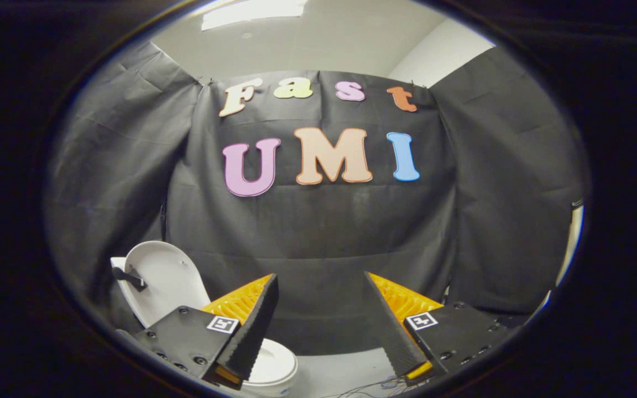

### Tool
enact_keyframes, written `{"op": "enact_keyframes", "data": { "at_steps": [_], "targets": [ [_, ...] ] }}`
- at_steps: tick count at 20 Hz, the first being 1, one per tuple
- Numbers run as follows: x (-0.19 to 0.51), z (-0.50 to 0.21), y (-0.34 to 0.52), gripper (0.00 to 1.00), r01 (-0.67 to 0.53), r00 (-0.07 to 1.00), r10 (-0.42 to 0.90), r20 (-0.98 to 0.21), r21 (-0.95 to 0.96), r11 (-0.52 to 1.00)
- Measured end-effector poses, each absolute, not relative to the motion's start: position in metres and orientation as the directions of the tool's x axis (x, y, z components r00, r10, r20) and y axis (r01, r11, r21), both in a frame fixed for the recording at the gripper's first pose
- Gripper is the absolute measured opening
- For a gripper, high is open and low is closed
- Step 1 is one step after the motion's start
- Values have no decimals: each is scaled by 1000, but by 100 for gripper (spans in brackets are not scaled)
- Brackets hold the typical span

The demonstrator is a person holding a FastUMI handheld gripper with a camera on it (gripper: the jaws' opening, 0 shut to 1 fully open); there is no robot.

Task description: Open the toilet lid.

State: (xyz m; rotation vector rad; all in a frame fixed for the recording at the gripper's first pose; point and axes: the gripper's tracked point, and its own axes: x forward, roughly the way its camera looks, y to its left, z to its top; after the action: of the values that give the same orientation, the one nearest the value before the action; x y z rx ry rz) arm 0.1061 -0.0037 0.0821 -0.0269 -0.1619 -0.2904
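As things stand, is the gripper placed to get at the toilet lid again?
Probably yes, with a swing over. The gripper is open with nothing between its fingers, and the toilet lid stands raised beyond the left finger, off to that side. Nothing visible blocks the way.

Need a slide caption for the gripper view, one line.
Gripper open and empty, fingers apart before the black cloth wall; toilet by the left finger with its lid raised upright.
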Motion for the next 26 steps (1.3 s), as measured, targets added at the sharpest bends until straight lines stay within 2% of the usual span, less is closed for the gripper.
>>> {"op": "enact_keyframes", "data": {
  "at_steps": [6,13,18,26],
  "targets": [
    [89,50,-6,94,183,981,-181,70,-20,983],
    [76,10,-23,94,153,988,-153,8,13,988],
    [71,-7,-20,94,106,994,-107,-15,-6,994],
    [72,-9,-23,94,96,995,-96,-14,-21,995]
  ]
}}
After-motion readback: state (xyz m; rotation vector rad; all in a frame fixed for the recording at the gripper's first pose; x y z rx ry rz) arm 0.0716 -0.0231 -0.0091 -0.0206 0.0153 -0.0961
